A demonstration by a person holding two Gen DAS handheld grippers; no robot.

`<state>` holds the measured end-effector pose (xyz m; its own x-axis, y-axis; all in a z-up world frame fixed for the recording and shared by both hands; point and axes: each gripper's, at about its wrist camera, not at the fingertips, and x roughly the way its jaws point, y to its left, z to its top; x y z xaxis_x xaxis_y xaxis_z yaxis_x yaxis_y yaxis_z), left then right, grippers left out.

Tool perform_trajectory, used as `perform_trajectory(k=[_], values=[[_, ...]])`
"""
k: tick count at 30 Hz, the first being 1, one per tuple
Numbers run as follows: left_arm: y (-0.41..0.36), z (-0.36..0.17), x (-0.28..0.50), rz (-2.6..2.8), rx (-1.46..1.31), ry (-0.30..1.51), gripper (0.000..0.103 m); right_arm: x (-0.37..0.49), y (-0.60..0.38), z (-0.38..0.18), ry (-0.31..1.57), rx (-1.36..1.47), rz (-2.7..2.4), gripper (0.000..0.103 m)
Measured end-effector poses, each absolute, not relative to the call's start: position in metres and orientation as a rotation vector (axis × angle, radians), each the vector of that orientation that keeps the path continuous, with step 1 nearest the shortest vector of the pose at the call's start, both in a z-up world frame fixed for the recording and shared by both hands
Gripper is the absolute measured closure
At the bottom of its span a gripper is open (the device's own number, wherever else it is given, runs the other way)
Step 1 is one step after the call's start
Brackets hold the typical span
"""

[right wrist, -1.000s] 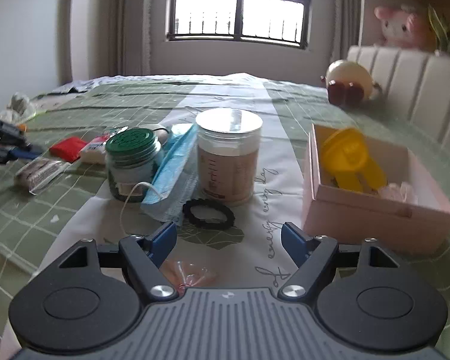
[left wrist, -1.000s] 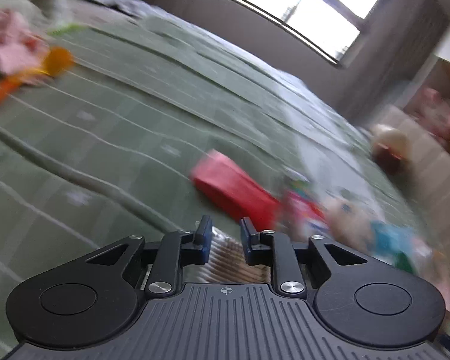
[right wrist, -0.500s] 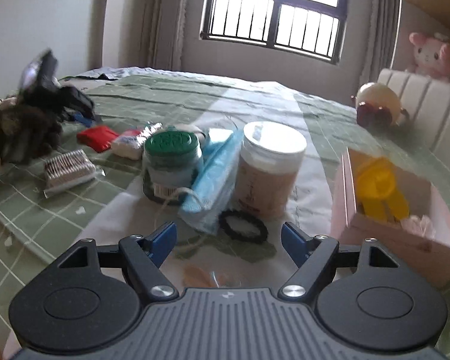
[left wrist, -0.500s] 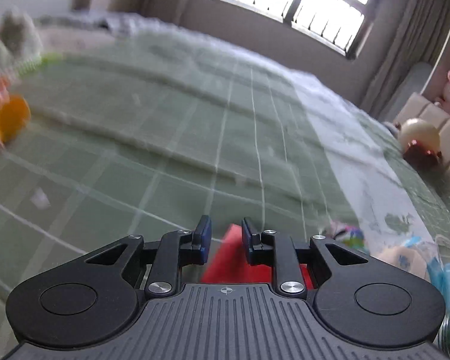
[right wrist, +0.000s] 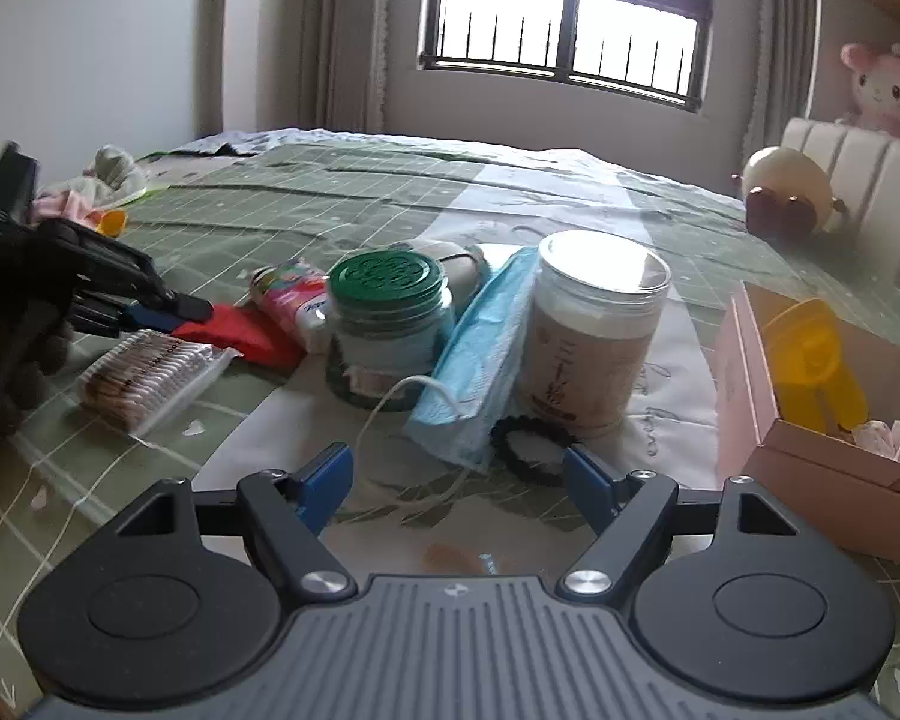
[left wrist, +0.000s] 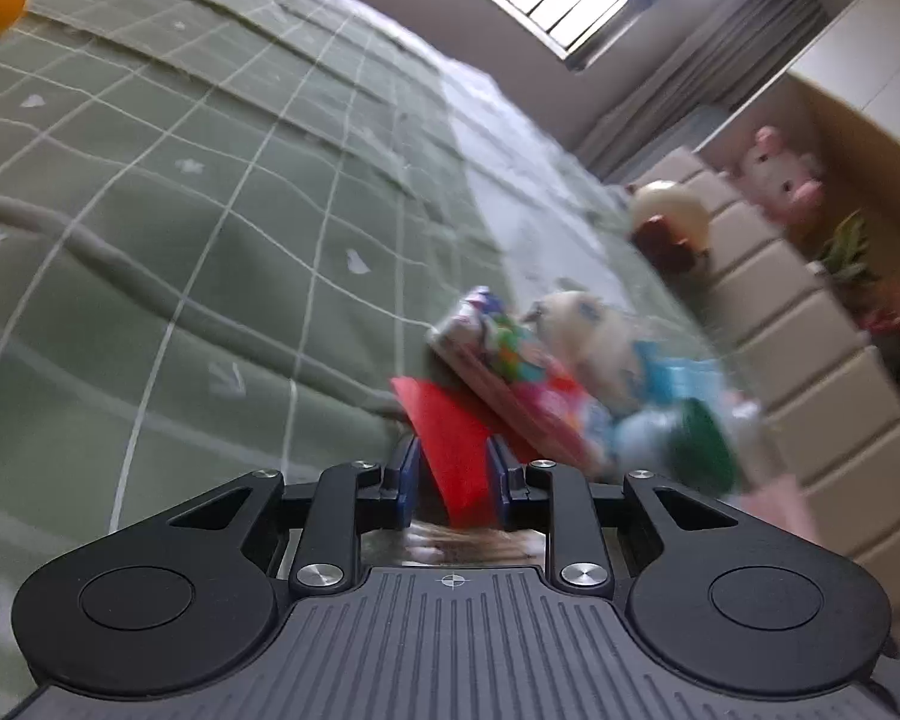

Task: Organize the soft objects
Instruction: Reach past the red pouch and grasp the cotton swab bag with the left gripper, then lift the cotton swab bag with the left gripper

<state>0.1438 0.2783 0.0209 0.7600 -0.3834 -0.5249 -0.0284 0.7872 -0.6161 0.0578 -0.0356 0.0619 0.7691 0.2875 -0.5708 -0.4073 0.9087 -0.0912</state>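
Left gripper (left wrist: 450,474) has swung from bare quilt onto the red pouch (left wrist: 453,450); its jaws, just opened a little further, now bracket the pouch's near end, though whether the pads press it cannot be told (the view is blurred). Pouch lies flat on the quilt (left wrist: 150,210), its far end touching a printed packet (right wrist: 297,300); approaching low from the open side probably avoids the jar (right wrist: 390,324) and mask (right wrist: 480,348). Right gripper (right wrist: 457,483) hovers spread wide and empty over the hair tie (right wrist: 531,450), likely waiting; the pink box (right wrist: 810,456), already holding items, seems the destination.
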Motion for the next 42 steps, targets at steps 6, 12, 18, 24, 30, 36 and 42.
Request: perform_trajectory(k=[6,12,18,24,30,36,42], values=[[0.272,0.033,0.093,-0.076,-0.601,0.61,0.077,0.054,-0.051,0.06,0.592,-0.209,0.346,0.025],[0.226,0.015,0.08,-0.25,-0.676,0.679,0.075,0.059,-0.08,0.057,0.613,-0.153,0.262,0.025],[0.148,0.056,0.071,-0.392,-0.215,0.614,0.074,0.058,-0.1,0.053,0.616,-0.141,0.218,0.025],[0.112,0.053,0.099,-0.335,0.053,0.685,0.074,0.067,-0.109,0.029,0.677,-0.093,0.193,0.025],[0.083,0.044,0.105,-0.375,0.158,0.754,0.045,0.065,-0.115,0.025,0.675,-0.067,0.22,0.02],[0.069,0.041,0.108,-0.37,0.189,0.754,0.036,0.065,-0.116,0.025,0.671,-0.064,0.227,0.018],[0.071,0.045,0.109,-0.362,0.168,0.73,0.038,0.064,-0.115,0.024,0.671,-0.068,0.226,0.017]])
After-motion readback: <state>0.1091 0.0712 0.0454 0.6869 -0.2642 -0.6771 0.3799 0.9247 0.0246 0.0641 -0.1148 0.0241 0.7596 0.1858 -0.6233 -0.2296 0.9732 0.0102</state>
